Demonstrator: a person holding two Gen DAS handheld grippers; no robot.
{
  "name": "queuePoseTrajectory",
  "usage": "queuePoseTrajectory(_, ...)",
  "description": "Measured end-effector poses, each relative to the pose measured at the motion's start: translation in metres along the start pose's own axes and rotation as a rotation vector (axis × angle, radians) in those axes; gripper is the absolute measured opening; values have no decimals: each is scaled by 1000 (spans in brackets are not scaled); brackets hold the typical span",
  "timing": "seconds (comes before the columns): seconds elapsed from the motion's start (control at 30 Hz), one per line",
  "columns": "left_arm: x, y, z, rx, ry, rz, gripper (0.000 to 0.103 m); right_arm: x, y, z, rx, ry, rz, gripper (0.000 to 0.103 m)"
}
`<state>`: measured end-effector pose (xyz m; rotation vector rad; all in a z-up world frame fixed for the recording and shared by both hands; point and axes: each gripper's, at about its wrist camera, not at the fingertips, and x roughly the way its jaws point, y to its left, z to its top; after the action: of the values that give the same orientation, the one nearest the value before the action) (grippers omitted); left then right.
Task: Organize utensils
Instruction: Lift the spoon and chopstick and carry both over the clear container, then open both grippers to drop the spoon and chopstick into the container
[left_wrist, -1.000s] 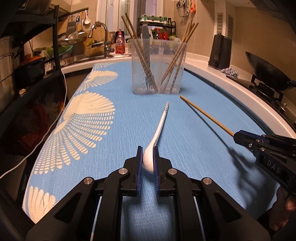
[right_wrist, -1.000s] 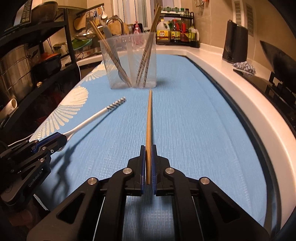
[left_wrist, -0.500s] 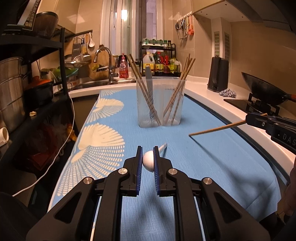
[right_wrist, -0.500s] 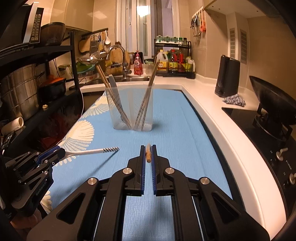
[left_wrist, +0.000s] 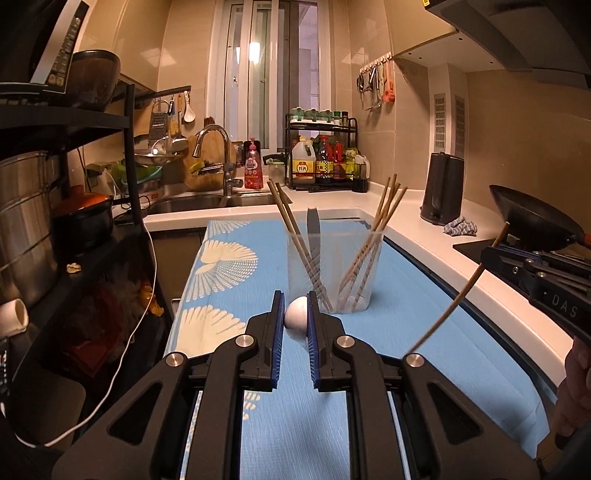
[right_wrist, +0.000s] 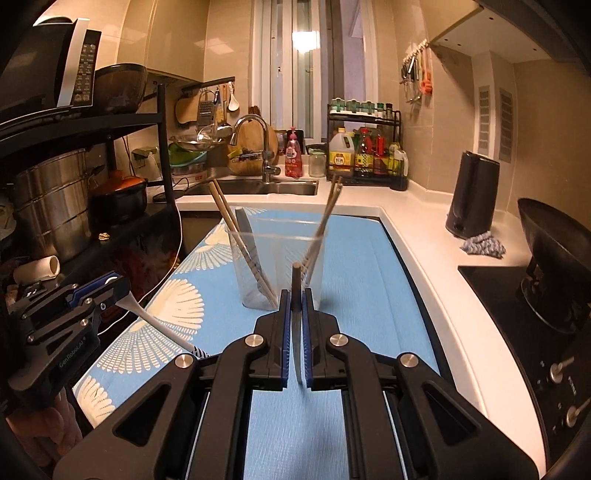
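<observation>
My left gripper is shut on the bowl of a white spoon, held in the air above the blue mat; its handle hangs down toward the mat in the right wrist view. My right gripper is shut on a wooden chopstick, tilted steeply with its long end hanging down. A clear plastic holder stands ahead on the mat with several chopsticks and a grey utensil in it. It also shows in the right wrist view. Both grippers are short of it.
The blue patterned mat covers the counter. A black rack with pots stands left, a sink behind. A black kettle, a cloth and a wok on the stove are right.
Both grippers have risen well above the mat with their utensils. The spoon and the chopstick have tipped from lying flat to hanging with their free ends down.
</observation>
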<state>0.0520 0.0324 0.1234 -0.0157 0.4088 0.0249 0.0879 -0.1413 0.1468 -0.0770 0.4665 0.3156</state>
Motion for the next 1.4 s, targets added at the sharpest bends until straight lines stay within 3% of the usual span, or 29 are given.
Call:
queuePoseTrajectory(0.27,22,7,49,30,122,-28,12,10,4,35,-24,5,41,6)
queuePoseTrajectory(0.4,29,15,90,31,164,-66,12,12,-2,71,-17,-21,69,6)
queuePoseTrajectory(0.6,38,22,164,3,147,-134,12,12,-10,145,-1,-129,94,6)
queuePoseTrajectory(0.8,64,14,219,1,101,-136,12,36,-9,200,-8,-206,100,6)
queuePoseTrajectory(0.9,90,7,225,14,120,-120,12,57,-9,205,-12,-219,81,6)
queuePoseTrajectory(1.13,154,-6,202,59,246,-104,12,116,-18,176,10,-119,65,6)
queuePoseTrajectory(1.4,186,-14,166,84,338,-105,12,153,-19,146,7,1,35,6)
